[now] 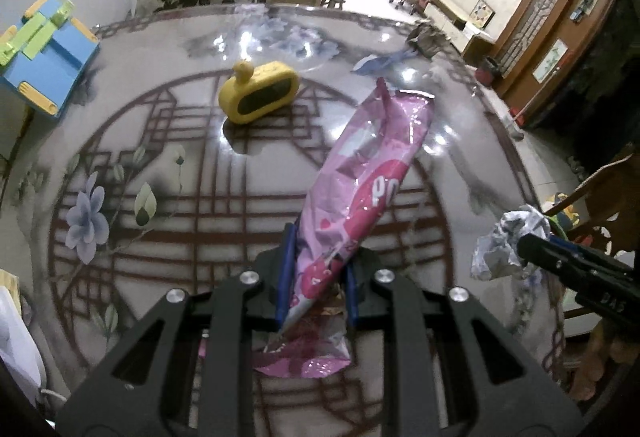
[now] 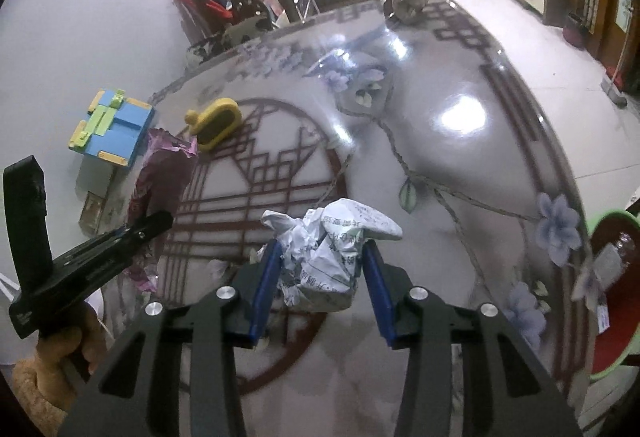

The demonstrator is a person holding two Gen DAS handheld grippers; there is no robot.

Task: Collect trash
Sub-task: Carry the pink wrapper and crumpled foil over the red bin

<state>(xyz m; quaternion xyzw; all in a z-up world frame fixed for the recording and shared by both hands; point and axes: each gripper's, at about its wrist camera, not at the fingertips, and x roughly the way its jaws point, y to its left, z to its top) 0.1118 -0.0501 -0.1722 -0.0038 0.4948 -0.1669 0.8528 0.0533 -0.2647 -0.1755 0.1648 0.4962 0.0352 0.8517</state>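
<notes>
1. Left claw (image 1: 316, 277) grips the pink wrapper (image 1: 360, 173), lifted off the table (image 1: 180, 205).
2. Right claw (image 2: 320, 273) clamps the crumpled paper (image 2: 328, 253).
3. Remaining: blue scrap (image 1: 380, 61) and brown wad (image 1: 426, 37) at far right edge; bin (image 2: 612, 297) near right, deposit pending.

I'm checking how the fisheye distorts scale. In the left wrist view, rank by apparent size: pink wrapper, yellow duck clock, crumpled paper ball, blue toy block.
1. pink wrapper, largest, though nearness to the camera inflates it.
2. blue toy block.
3. yellow duck clock and crumpled paper ball look about alike; I won't rank them.
</notes>
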